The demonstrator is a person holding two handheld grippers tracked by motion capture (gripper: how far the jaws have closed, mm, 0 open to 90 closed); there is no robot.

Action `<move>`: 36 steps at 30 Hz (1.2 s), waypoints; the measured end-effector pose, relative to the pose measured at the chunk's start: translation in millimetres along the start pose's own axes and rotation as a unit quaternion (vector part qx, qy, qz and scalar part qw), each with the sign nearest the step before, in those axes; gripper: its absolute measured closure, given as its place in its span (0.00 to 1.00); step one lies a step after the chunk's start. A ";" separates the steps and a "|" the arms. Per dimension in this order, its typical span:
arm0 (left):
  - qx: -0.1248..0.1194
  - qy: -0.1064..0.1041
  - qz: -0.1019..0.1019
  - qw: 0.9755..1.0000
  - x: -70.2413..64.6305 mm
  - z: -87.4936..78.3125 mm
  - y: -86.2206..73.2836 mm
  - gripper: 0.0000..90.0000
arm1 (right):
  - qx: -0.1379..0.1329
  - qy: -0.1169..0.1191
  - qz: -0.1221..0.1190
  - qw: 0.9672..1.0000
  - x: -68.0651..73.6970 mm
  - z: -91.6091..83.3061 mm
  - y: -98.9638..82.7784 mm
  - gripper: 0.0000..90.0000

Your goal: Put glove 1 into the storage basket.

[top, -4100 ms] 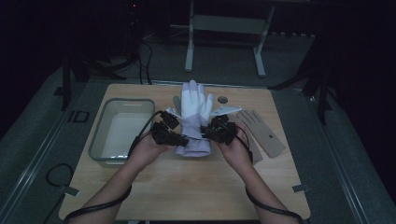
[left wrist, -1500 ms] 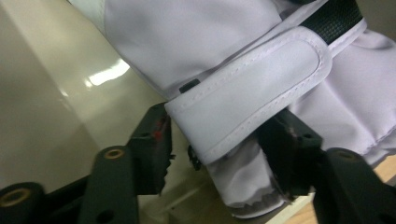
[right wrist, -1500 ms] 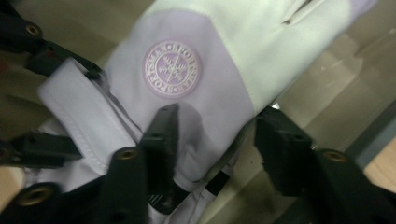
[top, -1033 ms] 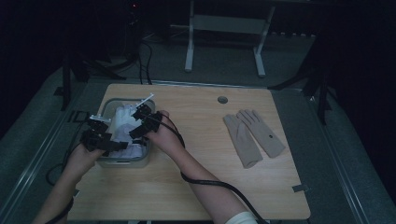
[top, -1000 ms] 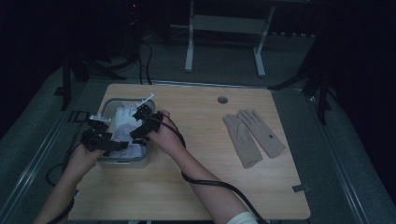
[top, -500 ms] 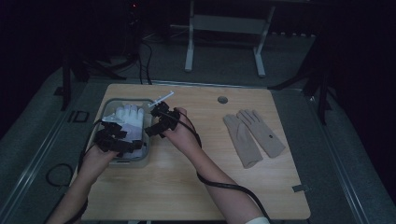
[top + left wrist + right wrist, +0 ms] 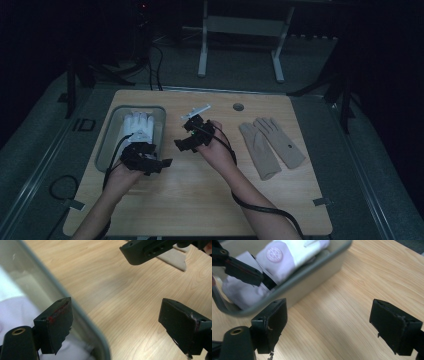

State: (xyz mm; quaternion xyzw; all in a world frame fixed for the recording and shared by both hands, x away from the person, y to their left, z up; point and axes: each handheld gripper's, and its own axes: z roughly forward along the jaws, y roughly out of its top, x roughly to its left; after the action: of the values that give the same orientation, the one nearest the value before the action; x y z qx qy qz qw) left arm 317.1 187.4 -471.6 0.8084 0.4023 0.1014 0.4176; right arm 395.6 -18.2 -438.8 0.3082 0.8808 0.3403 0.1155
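The white gloves (image 7: 138, 125) are laid in the metal tray (image 7: 159, 131) at the left of the wooden table (image 7: 200, 200), with their long axis running along the tray's length, away from the person; the fingertips are pointed toward the far edge and the cuffs toward the near one. The left gripper (image 7: 159, 164) is held over the tray's near right corner, its jaws spread wide with nothing between them. The right gripper (image 7: 184, 135) is held just right of the tray above bare wood, its jaws likewise spread and empty. A beige pair of gloves (image 7: 270, 145) is seen well apart at the right. The table is surrounded by a dark grey floor, and a white frame (image 7: 240, 25) is seen beyond in a dim room.
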 end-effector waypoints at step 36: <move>0.059 -0.065 0.066 0.994 -67.2 72.2 -31.4 0.04 | -0.006 0.000 0.002 1.000 -46.8 -28.4 -132.9 0.14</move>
State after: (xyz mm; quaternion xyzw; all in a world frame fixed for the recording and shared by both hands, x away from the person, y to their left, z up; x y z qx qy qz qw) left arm 291.4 105.4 -529.4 0.8612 0.3252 0.0517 0.3872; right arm 358.8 -139.2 -507.1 0.3095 0.8781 0.3456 0.1166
